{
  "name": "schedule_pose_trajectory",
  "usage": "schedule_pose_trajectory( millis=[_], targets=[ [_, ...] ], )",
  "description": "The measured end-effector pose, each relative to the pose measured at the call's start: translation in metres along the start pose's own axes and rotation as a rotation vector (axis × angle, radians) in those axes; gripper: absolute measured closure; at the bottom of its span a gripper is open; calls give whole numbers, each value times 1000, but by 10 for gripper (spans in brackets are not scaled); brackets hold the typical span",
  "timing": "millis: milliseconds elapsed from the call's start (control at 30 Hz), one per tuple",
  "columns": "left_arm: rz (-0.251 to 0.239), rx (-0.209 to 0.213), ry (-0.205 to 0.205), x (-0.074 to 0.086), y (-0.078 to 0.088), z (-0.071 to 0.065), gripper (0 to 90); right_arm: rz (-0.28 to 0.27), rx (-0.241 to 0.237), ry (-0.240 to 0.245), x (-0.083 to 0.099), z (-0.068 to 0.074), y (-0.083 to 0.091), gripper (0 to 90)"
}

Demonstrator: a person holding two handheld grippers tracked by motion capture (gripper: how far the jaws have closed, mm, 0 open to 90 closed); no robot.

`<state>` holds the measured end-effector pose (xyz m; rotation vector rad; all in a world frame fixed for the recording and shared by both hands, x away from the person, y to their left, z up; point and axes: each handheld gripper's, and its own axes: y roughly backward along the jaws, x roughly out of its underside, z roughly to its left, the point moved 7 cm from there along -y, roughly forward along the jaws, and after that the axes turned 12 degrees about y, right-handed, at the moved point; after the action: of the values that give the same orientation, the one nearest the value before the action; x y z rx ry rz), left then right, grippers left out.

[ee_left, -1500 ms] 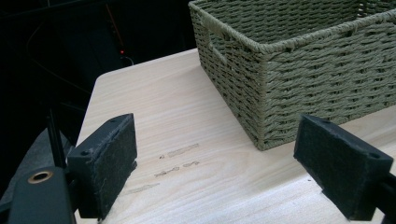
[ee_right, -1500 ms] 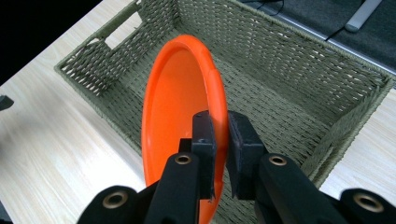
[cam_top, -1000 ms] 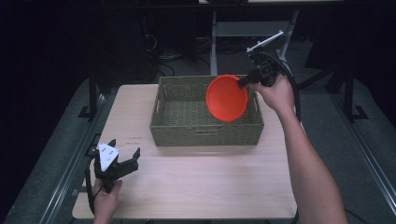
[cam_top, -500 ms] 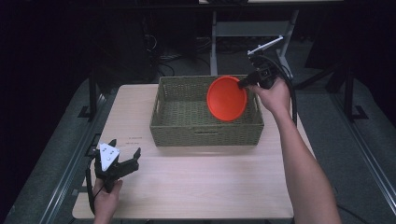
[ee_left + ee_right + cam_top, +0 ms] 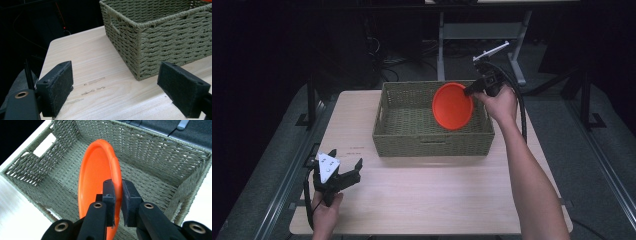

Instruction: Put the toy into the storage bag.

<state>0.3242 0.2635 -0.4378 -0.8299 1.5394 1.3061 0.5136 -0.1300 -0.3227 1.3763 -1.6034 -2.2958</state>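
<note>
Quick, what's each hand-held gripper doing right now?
Left hand-held gripper: open, holding nothing.
Right hand-held gripper: shut on the orange plate.

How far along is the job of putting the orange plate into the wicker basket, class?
Done: the right tool has the orange plate pinched by its rim and carried over the wicker basket. In hand: the plate hangs on edge inside the basket's opening, apparently not yet resting on the woven bottom. Left: lowering it, letting go and pulling the tool out. The left tool sits open on the table, idle.
</note>
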Motion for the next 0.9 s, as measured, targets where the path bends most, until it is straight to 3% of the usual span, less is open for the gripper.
schedule_pose_trajectory(
  millis=[300,900],
  targets=[
    [-1,-3,4,0,0,1,128,-1,-10,-23,7,-3,-16,817],
    [0,0,-2,0,1,0,127,50,-3,-52,23,-7,-42,817]
  ],
)
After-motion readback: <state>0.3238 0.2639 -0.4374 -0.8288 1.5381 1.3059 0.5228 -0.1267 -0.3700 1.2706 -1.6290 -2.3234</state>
